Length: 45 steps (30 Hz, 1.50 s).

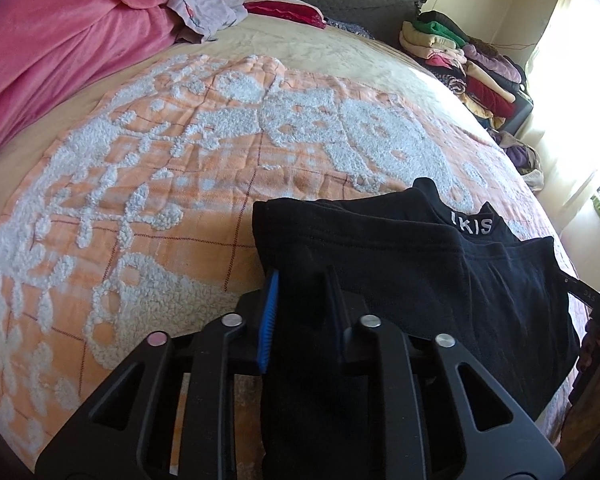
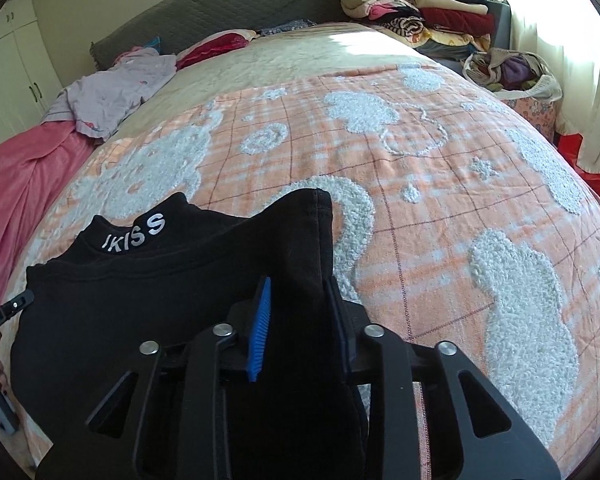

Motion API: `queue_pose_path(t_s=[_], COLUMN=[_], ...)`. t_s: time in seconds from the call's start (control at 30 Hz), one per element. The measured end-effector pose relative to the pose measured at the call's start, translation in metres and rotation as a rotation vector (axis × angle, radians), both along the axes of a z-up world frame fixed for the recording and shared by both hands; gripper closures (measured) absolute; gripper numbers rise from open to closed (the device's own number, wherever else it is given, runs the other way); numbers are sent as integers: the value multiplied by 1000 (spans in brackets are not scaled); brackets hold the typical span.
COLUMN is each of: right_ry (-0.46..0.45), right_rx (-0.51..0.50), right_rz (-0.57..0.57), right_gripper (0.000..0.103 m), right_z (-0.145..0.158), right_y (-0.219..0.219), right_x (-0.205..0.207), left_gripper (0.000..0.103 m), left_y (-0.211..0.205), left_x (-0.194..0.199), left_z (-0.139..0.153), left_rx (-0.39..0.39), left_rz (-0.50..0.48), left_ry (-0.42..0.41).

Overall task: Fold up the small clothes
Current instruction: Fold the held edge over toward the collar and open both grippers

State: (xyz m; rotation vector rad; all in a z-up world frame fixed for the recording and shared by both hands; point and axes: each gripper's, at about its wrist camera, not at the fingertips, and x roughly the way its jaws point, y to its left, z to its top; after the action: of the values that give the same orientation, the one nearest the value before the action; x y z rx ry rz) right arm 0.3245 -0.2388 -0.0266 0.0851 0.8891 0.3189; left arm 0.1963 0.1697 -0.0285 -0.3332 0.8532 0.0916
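A small black top (image 1: pixel 400 264) with white letters on its collar lies over the orange and white bedspread (image 1: pixel 160 184). My left gripper (image 1: pixel 300 300) is shut on the top's left side, black cloth pinched between its blue-padded fingers. My right gripper (image 2: pixel 296 312) is shut on the right side of the same top (image 2: pixel 160 280), where a sleeve edge stands up. The top hangs stretched between the two grippers just above the bed. The right gripper's edge shows at the far right of the left wrist view (image 1: pixel 596 304).
A pink blanket (image 1: pixel 52 52) and a lilac garment (image 1: pixel 204 0) lie at the bed's far left. Stacks of folded clothes (image 2: pixel 420 4) sit at the far right by the headboard, beside a bag of clothes (image 2: pixel 512 72). A bright curtained window is on the right.
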Motion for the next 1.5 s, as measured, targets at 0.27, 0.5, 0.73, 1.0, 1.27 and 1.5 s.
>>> queue_pose_path(t_s=[0.27, 0.5, 0.73, 1.0, 1.27, 1.5], right_ry=[-67, -130, -164, -149, 19, 41], right_rx=[34, 54, 64, 21, -47, -26], right_rz=[-13, -21, -46, -64, -138, -200], right_gripper=[95, 95, 95, 95, 95, 71], right_z=[19, 39, 50, 38, -15, -18], right_y=[-9, -15, -23, -18, -19, -33], right_x=[-14, -23, -25, -13, 2, -5], left_gripper=[103, 103, 103, 103, 102, 97], left_y=[-6, -10, -14, -12, -10, -4], left_x=[-9, -11, -7, 9, 20, 15], left_z=[25, 45, 57, 49, 3, -8], left_rx=[51, 80, 113, 137, 165, 139], left_rz=[-12, -25, -28, -13, 6, 25], left_ry=[-57, -99, -125, -108, 3, 13])
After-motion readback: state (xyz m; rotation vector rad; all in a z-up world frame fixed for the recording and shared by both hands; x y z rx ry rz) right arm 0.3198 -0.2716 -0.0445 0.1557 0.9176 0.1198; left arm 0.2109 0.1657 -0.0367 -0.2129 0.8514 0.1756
